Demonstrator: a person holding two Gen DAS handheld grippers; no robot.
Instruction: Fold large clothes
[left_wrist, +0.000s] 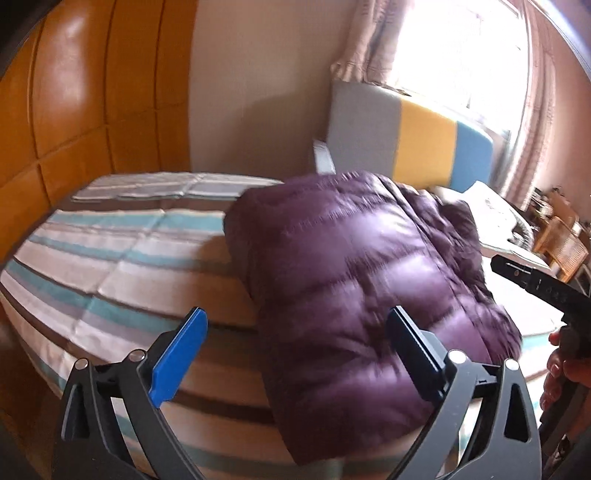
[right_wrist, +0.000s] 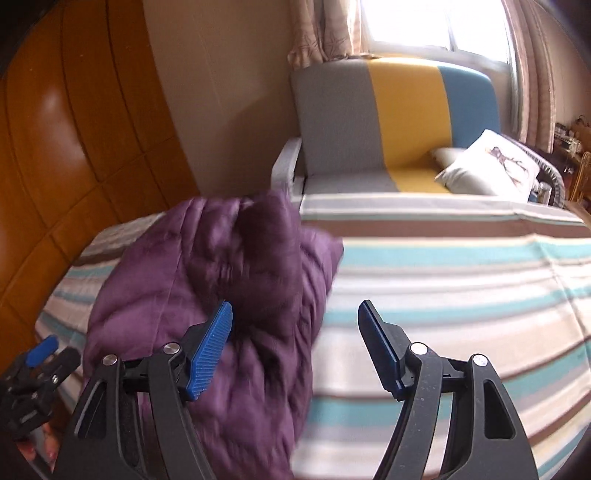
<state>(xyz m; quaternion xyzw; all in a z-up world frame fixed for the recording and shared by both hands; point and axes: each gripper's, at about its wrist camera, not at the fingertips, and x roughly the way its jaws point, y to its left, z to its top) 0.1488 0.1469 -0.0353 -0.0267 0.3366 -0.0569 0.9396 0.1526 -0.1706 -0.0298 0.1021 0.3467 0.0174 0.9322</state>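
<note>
Both the left gripper (left_wrist: 295, 328) and the right gripper (right_wrist: 295, 325) hang spread wide, pinching nothing, above a folded purple down jacket (left_wrist: 362, 266) lying on the striped bed (left_wrist: 110, 258). Beyond it, only the right wrist view shows the pillow (right_wrist: 487, 166) on the grey-yellow-blue chair (right_wrist: 402, 110).

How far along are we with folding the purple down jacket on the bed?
Mostly done, by the look of it: the purple jacket lies as a compact folded bundle on the striped bed. Nothing is in hand; the left gripper and right gripper both have jaws open and empty. Left: perhaps squaring the rumpled top end, though blur hides detail.
</note>
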